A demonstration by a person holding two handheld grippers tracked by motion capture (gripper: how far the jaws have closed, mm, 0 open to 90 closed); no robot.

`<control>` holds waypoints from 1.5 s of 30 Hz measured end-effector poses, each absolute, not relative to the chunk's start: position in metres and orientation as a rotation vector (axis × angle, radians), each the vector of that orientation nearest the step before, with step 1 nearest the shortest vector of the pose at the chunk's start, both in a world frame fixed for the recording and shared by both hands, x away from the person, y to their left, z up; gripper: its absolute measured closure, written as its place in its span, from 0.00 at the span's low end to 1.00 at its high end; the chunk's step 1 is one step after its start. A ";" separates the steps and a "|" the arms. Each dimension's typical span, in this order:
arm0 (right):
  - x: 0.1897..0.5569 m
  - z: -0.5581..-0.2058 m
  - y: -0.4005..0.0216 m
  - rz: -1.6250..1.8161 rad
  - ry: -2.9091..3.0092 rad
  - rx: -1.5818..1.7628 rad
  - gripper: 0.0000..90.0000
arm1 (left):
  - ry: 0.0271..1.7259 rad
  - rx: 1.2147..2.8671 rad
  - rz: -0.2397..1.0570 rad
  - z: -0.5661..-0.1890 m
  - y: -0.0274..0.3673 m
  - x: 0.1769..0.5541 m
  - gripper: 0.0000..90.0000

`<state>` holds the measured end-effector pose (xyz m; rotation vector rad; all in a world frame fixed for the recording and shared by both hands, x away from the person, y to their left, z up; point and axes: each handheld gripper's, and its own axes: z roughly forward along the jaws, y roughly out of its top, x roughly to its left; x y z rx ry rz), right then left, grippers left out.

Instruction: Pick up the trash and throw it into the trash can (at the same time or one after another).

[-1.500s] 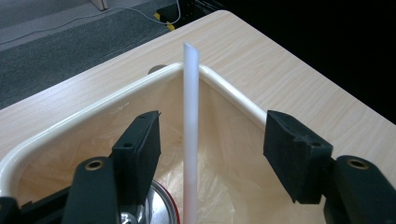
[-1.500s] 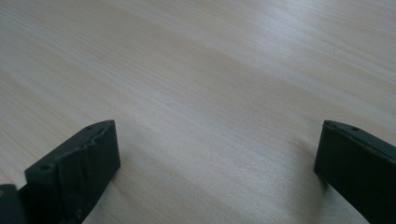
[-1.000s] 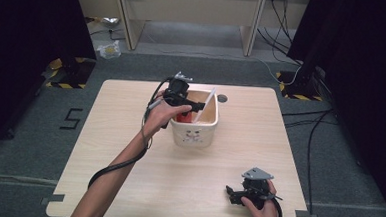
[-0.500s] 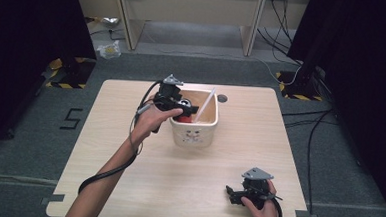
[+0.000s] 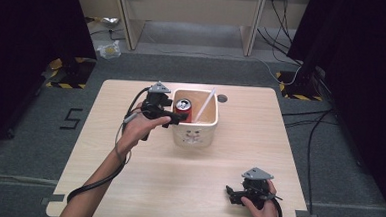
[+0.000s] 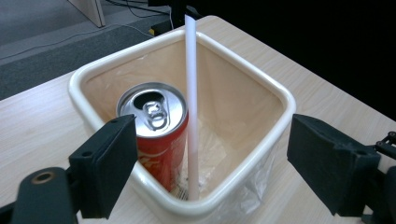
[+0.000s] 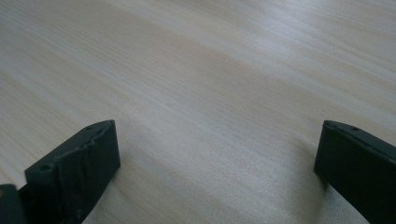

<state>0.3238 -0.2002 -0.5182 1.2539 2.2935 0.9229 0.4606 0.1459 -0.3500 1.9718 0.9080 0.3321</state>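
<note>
Your left gripper [image 5: 176,118] hangs at the cream bin's [image 5: 195,136] nine o'clock rim, jaws spread wide and released, grasping nothing. The red can [image 6: 156,132] stands upright inside the bin against that near wall, its lower half hidden by the rim and one jaw; the white straw [image 6: 191,102] leans just beside it, its top cut off by the frame. The bin's three o'clock half lies open. Your right gripper [image 5: 232,194] rests on the table [image 5: 238,156] at five o'clock, jaws wide apart, bare wood between them.
</note>
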 end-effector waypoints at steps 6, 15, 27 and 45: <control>0.324 -0.518 -0.200 0.921 2.294 1.250 0.00 | 0.917 1.955 0.345 -0.354 0.163 0.449 0.18; 0.324 -0.518 -0.200 0.920 2.295 1.251 0.00 | 0.927 1.932 0.335 -0.370 0.181 0.435 0.18; 0.324 -0.518 -0.200 0.920 2.296 1.250 0.00 | 0.891 1.906 0.311 -0.387 0.186 0.418 0.18; 0.324 -0.518 -0.200 0.919 2.296 1.250 0.00 | 0.856 1.917 0.359 -0.416 0.183 0.397 0.18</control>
